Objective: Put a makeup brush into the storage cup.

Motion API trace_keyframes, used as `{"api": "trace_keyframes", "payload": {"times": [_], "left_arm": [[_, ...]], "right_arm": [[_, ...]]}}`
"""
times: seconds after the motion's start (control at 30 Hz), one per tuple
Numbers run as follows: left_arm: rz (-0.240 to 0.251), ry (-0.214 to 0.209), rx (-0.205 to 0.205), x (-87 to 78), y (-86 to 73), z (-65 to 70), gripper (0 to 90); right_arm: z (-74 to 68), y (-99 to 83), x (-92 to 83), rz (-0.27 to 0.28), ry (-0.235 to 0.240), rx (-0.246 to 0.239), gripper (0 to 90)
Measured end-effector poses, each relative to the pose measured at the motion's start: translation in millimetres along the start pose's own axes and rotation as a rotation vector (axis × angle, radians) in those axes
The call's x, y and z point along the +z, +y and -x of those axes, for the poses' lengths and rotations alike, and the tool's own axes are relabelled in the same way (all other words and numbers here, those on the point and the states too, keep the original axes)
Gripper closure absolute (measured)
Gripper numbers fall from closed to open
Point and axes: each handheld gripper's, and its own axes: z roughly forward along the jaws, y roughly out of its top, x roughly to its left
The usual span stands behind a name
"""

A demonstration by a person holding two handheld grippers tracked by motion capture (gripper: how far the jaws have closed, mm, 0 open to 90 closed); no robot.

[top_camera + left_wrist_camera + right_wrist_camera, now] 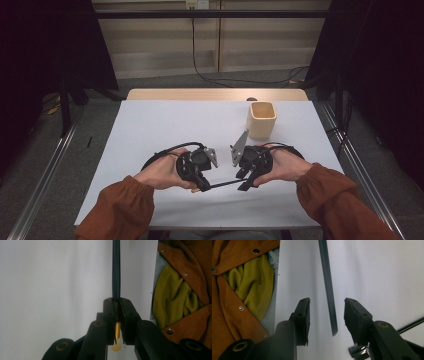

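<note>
Paintbrush (116, 270) is clamped near its gold ferrule by the left claw (204, 187), held level above the white surface (165, 125) so the handle reaches the right claw (327, 315), whose jaws stand partly apart around the handle, not yet touching.

Dim, soft overhead light leaves dark surroundings, while the white table (165, 125) glows evenly and close-ups look slightly blurred.

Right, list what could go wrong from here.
1. The right gripper has the brush handle's free end between open jaws, off-centre; closing may knock it aside.
2. The left gripper clamps the brush right at the bristles; a sideways push might twist it loose.
</note>
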Motion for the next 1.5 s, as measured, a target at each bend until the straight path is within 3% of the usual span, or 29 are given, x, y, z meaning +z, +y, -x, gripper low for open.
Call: {"api": "trace_keyframes", "payload": {"times": [0.1, 0.23, 0.63, 0.8, 0.9, 1.13, 1.23, 1.3, 1.4, 1.5], "left_arm": [[0.015, 0.001, -0.023, 0.8, 0.0, 0.2, 83.9], [-0.001, 0.006, -0.007, 0.7, 0.4, -0.8, 84.0], [0.018, 0.011, -0.018, 2.2, 0.5, -1.1, 83.9], [0.015, 0.007, -0.003, 3.7, 0.7, -2.4, 83.9], [0.018, 0.008, -0.008, 5.3, 1.2, -1.3, 83.9], [0.027, 0.008, 0.008, 3.9, -1.0, -1.6, 83.9], [0.052, 0.007, 0.002, 4.0, -2.7, -2.1, 83.7], [0.052, 0.011, 0.019, 3.0, -3.3, -3.1, 83.5], [0.078, 0.014, 0.013, 3.5, -4.7, -3.5, 82.9], [0.084, 0.015, 0.008, 3.3, -6.0, -4.2, 78.1]], "right_arm": [[2.3, 1.9, 3.6, 0.0, 0.0, -0.018, 61.1], [2.8, 4.4, 5.4, -0.002, 0.006, -0.005, 63.9], [7.7, 8.7, 11.6, 0.007, -0.01, -0.024, 74.1], [8.9, 9.7, 15.8, -0.001, 0.009, -0.028, 76.5], [8.2, 10.5, 17.9, -0.019, 0.028, -0.03, 82.8], [6.8, 9.0, 20.2, -0.01, 0.037, -0.051, 84.8], [7.3, 8.1, 19.6, 0.006, 0.031, -0.062, 84.9], [8.6, 7.1, 19.0, 0.015, 0.033, -0.069, 84.9], [7.3, 6.5, 17.9, 0.006, 0.037, -0.051, 85.0], [8.2, 6.5, 18.5, 0.015, 0.033, -0.063, 85.0]]}}
